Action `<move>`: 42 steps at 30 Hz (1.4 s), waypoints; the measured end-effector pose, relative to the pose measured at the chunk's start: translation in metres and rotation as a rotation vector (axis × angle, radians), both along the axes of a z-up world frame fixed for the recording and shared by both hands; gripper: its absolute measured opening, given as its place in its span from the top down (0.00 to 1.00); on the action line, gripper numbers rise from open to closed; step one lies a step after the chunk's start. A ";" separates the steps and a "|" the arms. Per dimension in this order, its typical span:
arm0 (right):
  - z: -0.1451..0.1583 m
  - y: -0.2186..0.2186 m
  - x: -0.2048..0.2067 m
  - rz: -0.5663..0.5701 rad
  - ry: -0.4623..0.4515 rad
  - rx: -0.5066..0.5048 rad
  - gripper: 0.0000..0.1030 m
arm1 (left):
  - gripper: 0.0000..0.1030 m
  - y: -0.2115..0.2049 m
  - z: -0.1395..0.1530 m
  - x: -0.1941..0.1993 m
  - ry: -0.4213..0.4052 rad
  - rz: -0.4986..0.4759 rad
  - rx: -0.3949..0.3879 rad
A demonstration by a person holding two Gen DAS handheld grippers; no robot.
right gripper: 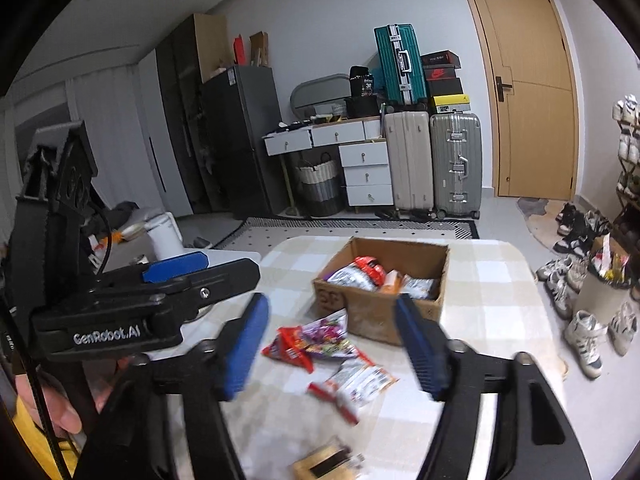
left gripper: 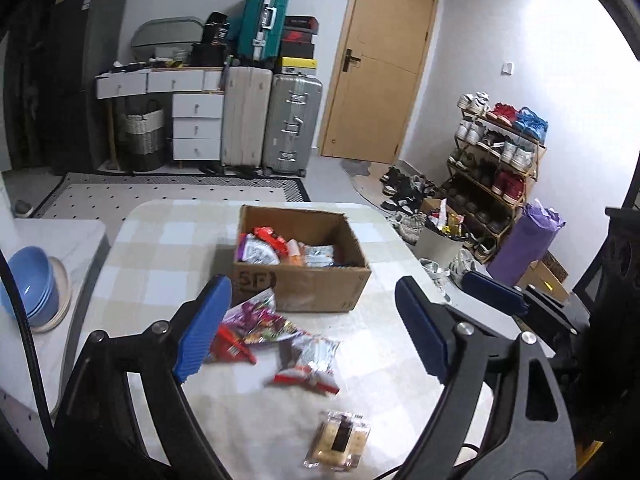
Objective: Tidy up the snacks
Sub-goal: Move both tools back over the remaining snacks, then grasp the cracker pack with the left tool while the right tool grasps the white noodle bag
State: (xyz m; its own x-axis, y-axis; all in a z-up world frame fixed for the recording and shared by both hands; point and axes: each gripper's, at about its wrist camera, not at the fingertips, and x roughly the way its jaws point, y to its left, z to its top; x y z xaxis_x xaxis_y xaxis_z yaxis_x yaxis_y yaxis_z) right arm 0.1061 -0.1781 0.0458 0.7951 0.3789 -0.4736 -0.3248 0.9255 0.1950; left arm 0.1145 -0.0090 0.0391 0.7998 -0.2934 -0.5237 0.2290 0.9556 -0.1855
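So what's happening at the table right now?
A person is sorting snacks with two handheld grippers. The left gripper and right gripper are both open and empty above the table. Some packets already sit in the cardboard box; several loose snack packets lie in front of it.

Brown cardboard box (left gripper: 308, 280) on beige-and-white checked tablecloth (left gripper: 168, 248); blue-padded black left tongs (left gripper: 312, 332).
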 end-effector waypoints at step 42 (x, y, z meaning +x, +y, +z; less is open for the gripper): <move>-0.170 -0.064 -0.009 -0.196 0.397 0.095 0.22 | 0.32 -0.082 -0.254 0.003 0.369 -0.163 0.279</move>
